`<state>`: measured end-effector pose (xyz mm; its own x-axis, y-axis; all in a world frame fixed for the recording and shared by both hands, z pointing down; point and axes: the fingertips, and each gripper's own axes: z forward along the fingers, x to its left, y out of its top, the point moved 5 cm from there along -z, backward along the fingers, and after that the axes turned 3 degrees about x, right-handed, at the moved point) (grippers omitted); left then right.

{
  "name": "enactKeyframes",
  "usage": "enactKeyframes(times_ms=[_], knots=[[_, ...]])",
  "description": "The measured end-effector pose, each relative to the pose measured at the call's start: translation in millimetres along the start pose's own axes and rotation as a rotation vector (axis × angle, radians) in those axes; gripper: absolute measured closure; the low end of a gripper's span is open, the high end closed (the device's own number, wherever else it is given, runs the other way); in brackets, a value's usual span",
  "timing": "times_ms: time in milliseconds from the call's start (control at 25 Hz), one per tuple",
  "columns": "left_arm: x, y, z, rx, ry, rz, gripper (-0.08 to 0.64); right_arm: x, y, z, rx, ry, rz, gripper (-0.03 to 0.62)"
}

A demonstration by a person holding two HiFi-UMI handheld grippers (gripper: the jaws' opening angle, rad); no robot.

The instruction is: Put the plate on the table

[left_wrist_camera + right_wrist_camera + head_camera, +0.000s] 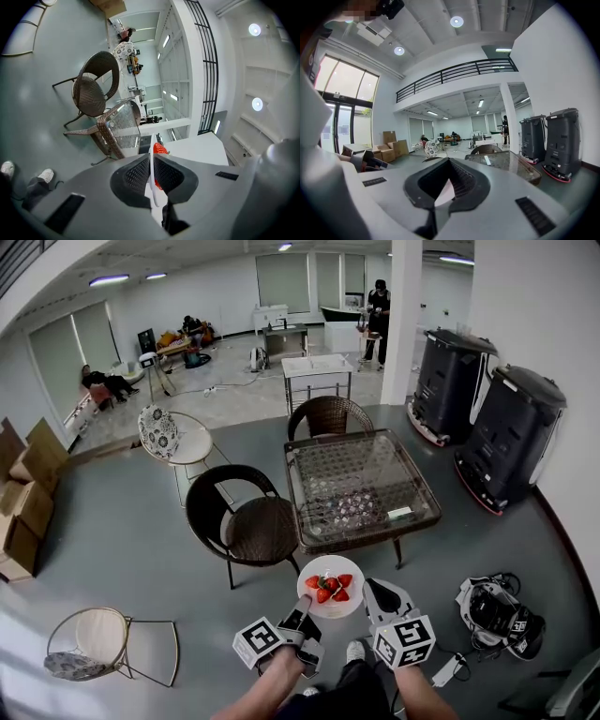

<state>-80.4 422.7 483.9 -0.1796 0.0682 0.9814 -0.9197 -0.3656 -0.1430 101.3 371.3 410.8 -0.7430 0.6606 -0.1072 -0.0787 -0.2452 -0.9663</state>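
**Current step: carry.** The plate [327,608] is held in the air in front of the operator, above the floor and short of the table [356,474]. It carries several strawberries [330,588].

**Tongs state.**
1. The left tongs [302,607] are clamped on the plate's near-left rim. The left gripper view shows the white rim edge-on between both pads, with 1 strawberry visible beyond them.
2. The right tongs [371,594] sit at the plate's right rim. The right gripper view shows a pale wedge pinched in the narrow gap between the jaws, judged to be the plate's rim.

**Position.** The glass-topped wicker table stands ahead of the plate and apart from it. A wicker chair [246,517] stands to its left. The near part of the glass top looks unoccupied.

**Next move (judgement).**
1. Advance both tongs together toward the table's near edge.
2. Keep the plate level so that the strawberries do not roll.
3. Lower the plate until its base rests on the glass.
4. Open the 2 tongs only after the plate is supported.
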Motion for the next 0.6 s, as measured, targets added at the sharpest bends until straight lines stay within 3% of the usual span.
enactKeyframes(times_ms=[600], knots=[[-4,3,93,-0.036,0.029,-0.013,0.541,-85,14,52,0.008,0.077,-0.031,0.588]])
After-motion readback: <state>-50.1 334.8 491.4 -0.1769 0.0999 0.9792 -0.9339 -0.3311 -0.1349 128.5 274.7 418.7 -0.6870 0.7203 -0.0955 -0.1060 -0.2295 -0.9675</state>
